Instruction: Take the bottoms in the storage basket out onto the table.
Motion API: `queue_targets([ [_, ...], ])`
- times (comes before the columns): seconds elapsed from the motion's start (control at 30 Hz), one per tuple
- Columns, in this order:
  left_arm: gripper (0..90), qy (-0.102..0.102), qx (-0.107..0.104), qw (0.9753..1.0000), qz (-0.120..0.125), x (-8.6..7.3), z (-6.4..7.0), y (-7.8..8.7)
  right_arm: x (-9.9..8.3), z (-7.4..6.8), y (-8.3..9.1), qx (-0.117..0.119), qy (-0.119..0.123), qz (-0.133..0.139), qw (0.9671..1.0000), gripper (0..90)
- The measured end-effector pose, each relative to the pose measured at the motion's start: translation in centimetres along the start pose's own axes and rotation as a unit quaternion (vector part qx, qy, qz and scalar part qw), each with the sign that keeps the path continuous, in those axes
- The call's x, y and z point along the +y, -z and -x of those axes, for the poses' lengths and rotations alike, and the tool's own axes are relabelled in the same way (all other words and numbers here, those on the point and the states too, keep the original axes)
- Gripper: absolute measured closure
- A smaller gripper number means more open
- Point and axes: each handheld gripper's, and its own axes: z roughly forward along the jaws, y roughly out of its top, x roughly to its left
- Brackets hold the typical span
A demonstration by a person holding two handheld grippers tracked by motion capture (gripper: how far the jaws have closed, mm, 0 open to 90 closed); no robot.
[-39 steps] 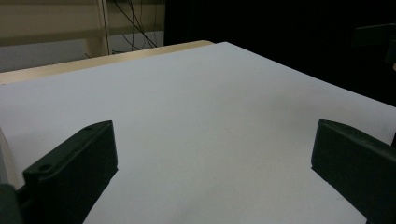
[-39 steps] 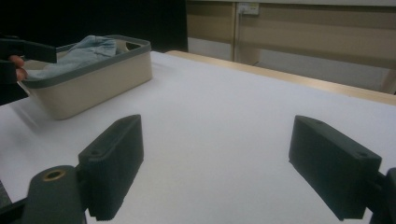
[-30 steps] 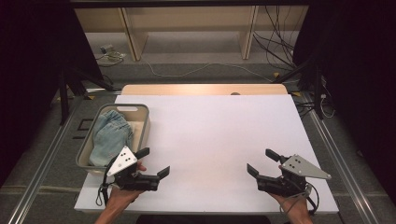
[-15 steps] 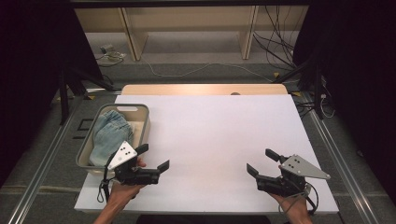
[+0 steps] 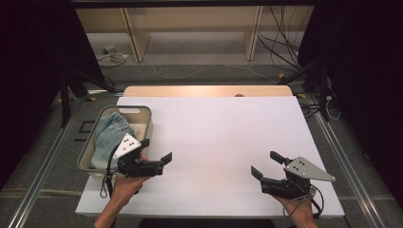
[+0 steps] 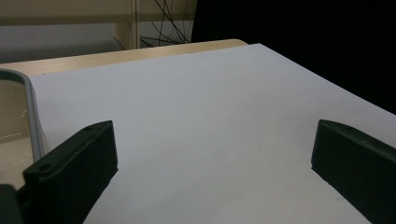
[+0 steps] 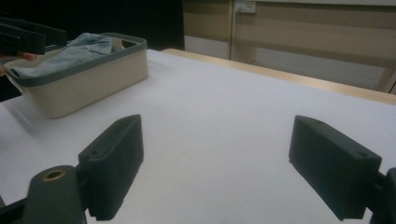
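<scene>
- Denim, pale blue and crumpled, is seen as a garment (image 5: 110,137) lying inside a beige basket (image 5: 144,124) with a grey rim, just beside the left tool (image 5: 156,155) and slightly beyond it.
- The left tool is held wide open with nothing between its jaws, just above the white worktop (image 5: 214,137), at the basket's near corner.
- The right tool (image 5: 268,164) is likewise spread wide and empty, well apart from the basket, which is seen off to its left in the right gripper view (image 7: 84,79).
- A likely risk is judged: if the left tool is swung toward the denim too low, the basket's rim could be struck and the light basket pushed or tipped.
- Only a loose fold might be caught, so the cloth could slip free when lifted.
- The white worktop is bare ahead of both tools, with a wooden strip at its far edge.
- Beyond it, a grey floor, pale wooden shelving (image 5: 190,23) and trailing cables are seen, with darkness at both sides.
</scene>
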Motion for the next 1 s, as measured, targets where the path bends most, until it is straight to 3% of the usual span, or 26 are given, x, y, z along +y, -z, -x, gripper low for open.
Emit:
queue_targets([
  [0.27, 0.1, 0.010, 0.017, 0.9995, -0.025, 1.0, -0.8, -1.1, 0.0, 0.0, -0.1, -0.001, -0.001, 0.000, 1.0000, 18.7],
  [0.47, 0.0, -0.009, 0.037, 0.9976, -0.058, 2.2, -1.2, -2.3, 0.0, 0.0, -0.1, 0.000, 0.000, -0.001, 1.0000, 18.7],
  [0.57, 0.0, 0.005, 0.041, 0.9973, -0.060, 2.9, -1.8, -2.6, -0.1, 0.0, -0.1, 0.001, -0.001, -0.004, 1.0000, 18.7],
  [0.63, 0.0, 0.003, 0.046, 0.9968, -0.065, 3.3, -2.0, -2.8, 0.0, 0.0, -0.1, 0.000, 0.000, -0.002, 1.0000, 18.7],
  [0.7, 0.0, 0.000, 0.051, 0.9959, -0.075, 3.5, -2.4, -3.1, 0.0, 0.0, -0.1, 0.000, 0.000, 0.000, 1.0000, 18.7],
  [0.83, 0.0, 0.014, 0.050, 0.9930, -0.106, 3.8, -3.6, -3.7, 0.0, 0.0, -0.1, 0.000, 0.001, -0.002, 1.0000, 18.7],
  [0.9, 0.2, 0.006, 0.070, 0.9903, -0.120, 4.0, -4.2, -3.9, 0.0, 0.0, -0.1, 0.000, 0.001, -0.002, 1.0000, 18.7],
  [1.0, 0.5, 0.021, 0.080, 0.9892, -0.121, 4.2, -5.1, -3.8, 0.0, 0.0, -0.2, 0.001, 0.000, -0.004, 1.0000, 18.7],
])
